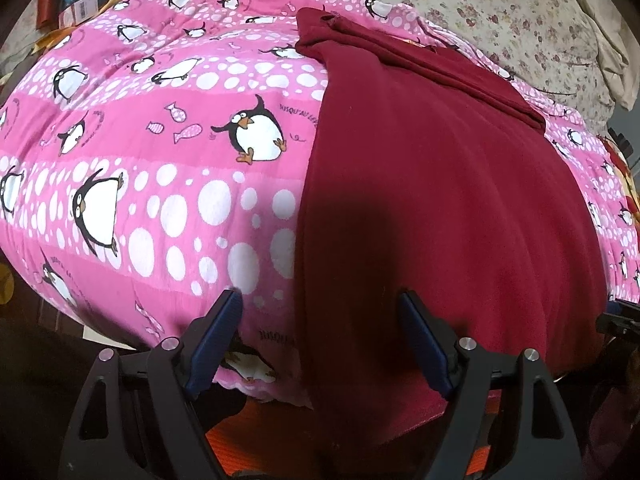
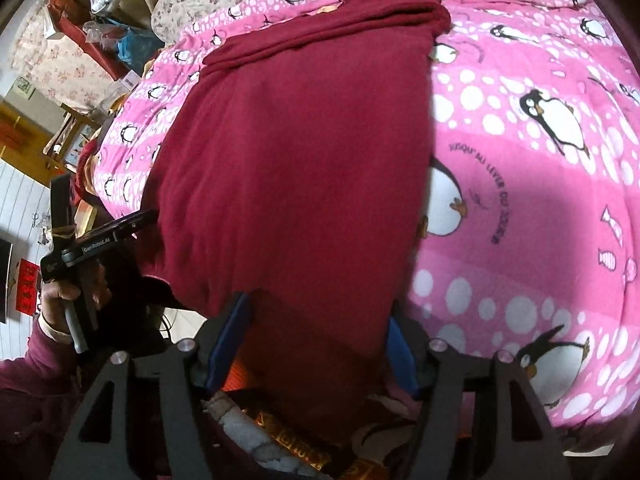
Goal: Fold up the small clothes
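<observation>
Now the maroon garment (image 1: 440, 200) is lying flat on the pink penguin blanket (image 1: 160, 160); both the left gripper (image 1: 320, 304) and right gripper (image 2: 320, 308) are hovering, fingers spread, gripping nothing.

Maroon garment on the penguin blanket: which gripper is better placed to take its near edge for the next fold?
Right, probably. The right gripper is open with the maroon garment hem between its fingers. The left gripper is also open but straddles the garment's left edge, half over the penguin blanket.
</observation>
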`<action>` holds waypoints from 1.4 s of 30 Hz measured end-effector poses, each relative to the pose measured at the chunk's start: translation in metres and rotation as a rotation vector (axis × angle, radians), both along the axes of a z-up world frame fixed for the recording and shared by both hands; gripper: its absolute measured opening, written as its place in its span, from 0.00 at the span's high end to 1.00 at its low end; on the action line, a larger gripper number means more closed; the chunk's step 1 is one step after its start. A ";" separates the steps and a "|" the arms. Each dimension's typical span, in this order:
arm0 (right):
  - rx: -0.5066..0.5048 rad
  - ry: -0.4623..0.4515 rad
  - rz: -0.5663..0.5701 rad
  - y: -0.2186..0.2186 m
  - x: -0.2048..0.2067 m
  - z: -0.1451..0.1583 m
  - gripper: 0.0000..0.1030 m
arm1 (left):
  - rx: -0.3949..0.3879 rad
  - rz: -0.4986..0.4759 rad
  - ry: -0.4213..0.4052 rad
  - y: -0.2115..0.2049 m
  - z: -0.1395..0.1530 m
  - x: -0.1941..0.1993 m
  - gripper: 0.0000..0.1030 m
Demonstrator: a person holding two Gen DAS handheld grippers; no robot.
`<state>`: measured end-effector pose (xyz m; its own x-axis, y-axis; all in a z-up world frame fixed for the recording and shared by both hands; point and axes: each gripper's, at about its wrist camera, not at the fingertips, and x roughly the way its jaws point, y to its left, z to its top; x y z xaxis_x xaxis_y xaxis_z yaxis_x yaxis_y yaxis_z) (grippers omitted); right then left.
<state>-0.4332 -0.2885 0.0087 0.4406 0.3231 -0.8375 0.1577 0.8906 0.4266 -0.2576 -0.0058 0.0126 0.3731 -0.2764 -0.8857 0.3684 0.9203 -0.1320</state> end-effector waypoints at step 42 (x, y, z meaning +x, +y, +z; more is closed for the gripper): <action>0.085 -0.187 0.113 0.020 0.027 0.043 0.84 | -0.191 -0.046 0.106 0.013 0.027 -0.006 1.00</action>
